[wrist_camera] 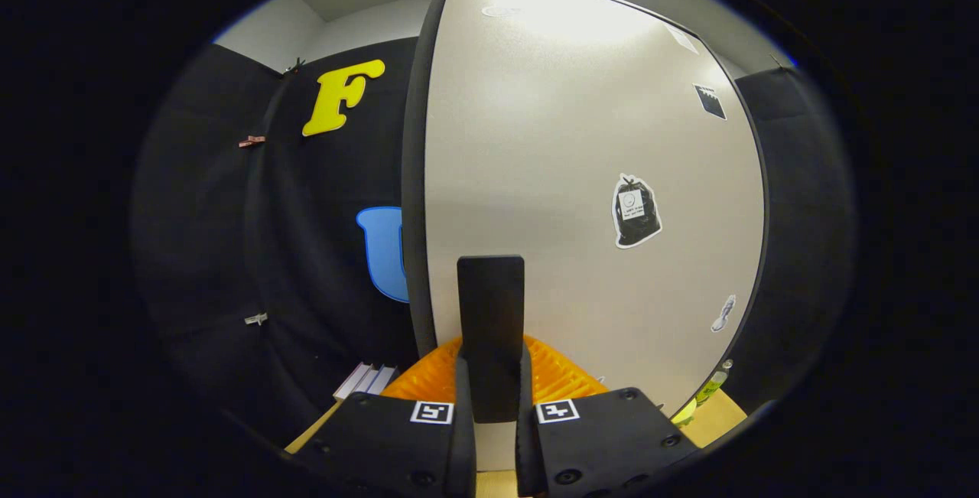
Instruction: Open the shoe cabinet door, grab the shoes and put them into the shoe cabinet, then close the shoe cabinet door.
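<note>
The pale, matt, flat-panelled shoe cabinet door (581, 177) stands right in front of the tongs, dark-edged, with its near edge (414, 177) just left of the fingers. And there is the dark, flat, upright handle (490, 330), sticking out of the door face and sitting squarely between the two fingers. The gripper (490, 398) is drawn in narrow around that handle, a finger hard against each side, so it appears to be clamped on it. That grip makes sense: the handle is the one part that lets the door be swung.

Whether this is the opening swing or the closing one cannot be told from here, since the cabinet's inside is hidden behind the panel and no shoes can be made out. The door's edge stands free against the booth wall, which suggests it is not flush shut.

Just beyond the fingers, low against the door, lies a ribbed orange plastic piece (558, 375); what it is stays unclear. A black bag-shaped sticker (636, 211) sits on the door up and to the right of the fingers. To the left and a little ahead rests a small stack of pale flat slabs (365, 380) on the wooden surface (719, 414). Off to the right, by the door's far edge, stands a yellow-green bottle (711, 385).
</note>
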Available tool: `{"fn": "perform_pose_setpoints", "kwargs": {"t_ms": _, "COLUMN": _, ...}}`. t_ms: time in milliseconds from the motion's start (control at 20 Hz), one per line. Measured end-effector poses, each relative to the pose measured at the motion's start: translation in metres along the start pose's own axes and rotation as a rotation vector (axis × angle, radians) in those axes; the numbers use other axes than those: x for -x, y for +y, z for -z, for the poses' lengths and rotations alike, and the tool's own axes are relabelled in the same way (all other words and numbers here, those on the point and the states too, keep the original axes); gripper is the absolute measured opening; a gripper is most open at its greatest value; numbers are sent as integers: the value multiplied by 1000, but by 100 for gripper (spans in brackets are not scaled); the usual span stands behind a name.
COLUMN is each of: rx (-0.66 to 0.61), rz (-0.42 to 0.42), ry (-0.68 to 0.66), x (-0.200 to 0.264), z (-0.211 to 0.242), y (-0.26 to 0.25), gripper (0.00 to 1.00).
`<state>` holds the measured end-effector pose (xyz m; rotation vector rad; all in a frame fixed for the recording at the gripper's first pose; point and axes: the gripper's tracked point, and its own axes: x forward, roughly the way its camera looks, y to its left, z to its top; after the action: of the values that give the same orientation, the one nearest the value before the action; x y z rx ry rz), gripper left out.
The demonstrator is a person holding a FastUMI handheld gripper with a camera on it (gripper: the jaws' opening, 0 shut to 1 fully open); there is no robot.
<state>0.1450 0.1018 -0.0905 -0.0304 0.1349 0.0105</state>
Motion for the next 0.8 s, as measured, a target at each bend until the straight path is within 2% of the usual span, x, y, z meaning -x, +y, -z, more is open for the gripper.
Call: {"fn": "perform_pose_setpoints", "kwargs": {"t_ms": 800, "rx": -17, "rz": -121, "ry": 21, "x": 71, "z": 2, "y": -22, "gripper": 24}}
